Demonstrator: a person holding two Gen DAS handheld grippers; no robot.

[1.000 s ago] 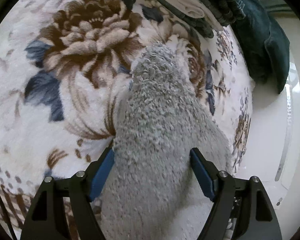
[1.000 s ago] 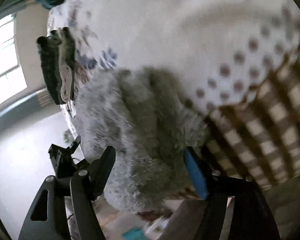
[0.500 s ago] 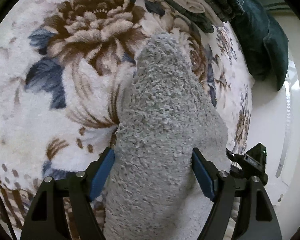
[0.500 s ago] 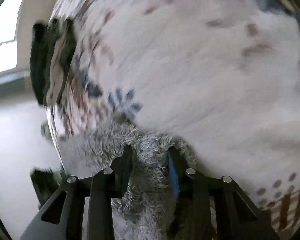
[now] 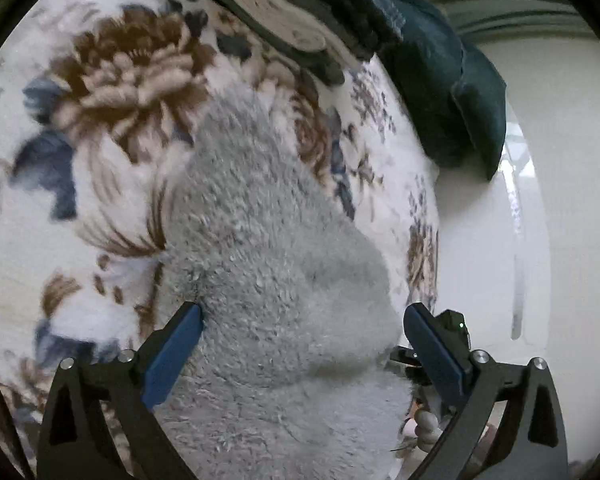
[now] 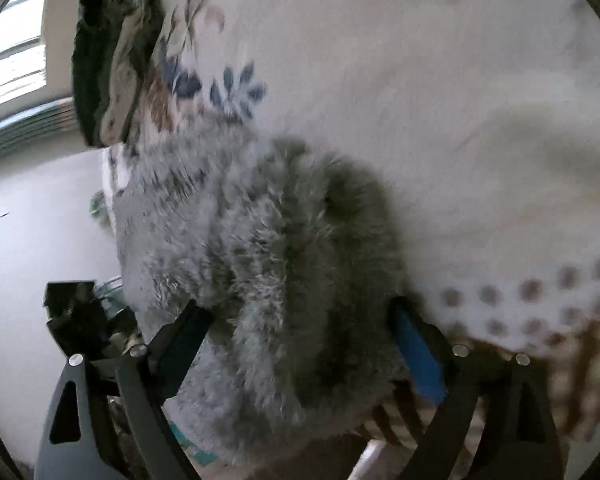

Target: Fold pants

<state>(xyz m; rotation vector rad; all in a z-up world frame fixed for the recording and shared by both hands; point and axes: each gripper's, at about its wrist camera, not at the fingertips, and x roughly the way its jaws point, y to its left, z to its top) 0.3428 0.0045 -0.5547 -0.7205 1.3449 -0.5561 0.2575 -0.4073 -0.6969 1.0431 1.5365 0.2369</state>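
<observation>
the right claw (image 6: 296,328) has just let go: half a second ago its fingers were pinched narrow on a ridge of the grey fleece pants (image 5: 268,264), and now they stand wide with the bunched fabric loose between them. the left claw (image 5: 300,332) stays wide as before, its blue pads either side of the pants without squeezing; it has drawn back slightly, so more of the bundle shows. my guess is that a fold has just been laid and released, and the next grip has yet to be chosen.

the pants lie on the floral blanket (image 5: 112,92) covering the bed, running from 6 o'clock up to the middle of the left view. in the right view they look lumpy, with a dark crease at the centre, so the fold probably needs smoothing.

at 12 to 1 o'clock in the left view sits a stack of folded clothes (image 5: 284,28) with a dark teal garment (image 5: 452,92) beside it, near the bed's edge. both are apart from the pants, though a long fold toward 12 o'clock could run into the stack.
</observation>
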